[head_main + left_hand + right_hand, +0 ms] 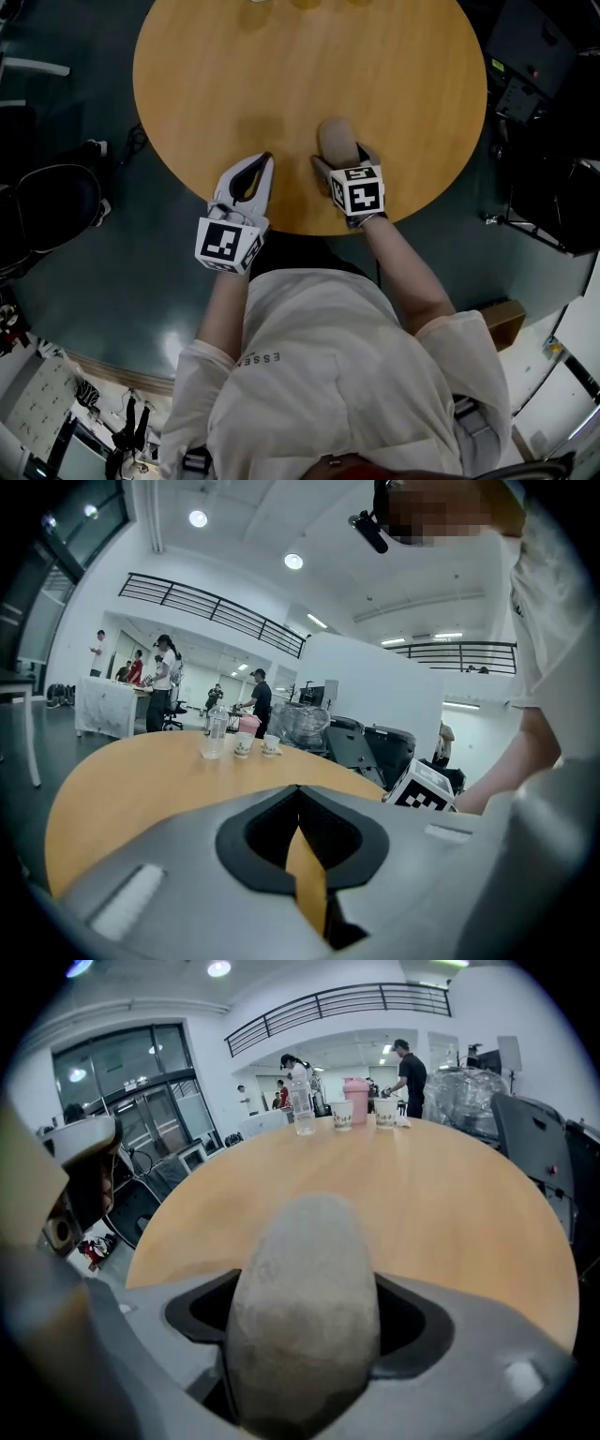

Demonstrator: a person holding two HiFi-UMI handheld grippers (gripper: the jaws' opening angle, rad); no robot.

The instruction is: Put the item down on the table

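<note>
A brownish-grey potato (336,139) sits clamped between the jaws of my right gripper (339,161), just over the near part of the round wooden table (394,84). In the right gripper view the potato (305,1307) fills the gap between the grey jaws and points away from the camera. My left gripper (265,161) rests beside it to the left, near the table's front edge, jaws closed together with nothing in them. The left gripper view shows those jaws (298,794) meeting at the tip, with only a thin slit of table behind.
At the table's far side stand a clear water bottle (302,1108), a pink cup (356,1099) and two paper cups (341,1114). Black office chairs (47,202) and equipment surround the table. People stand in the background hall.
</note>
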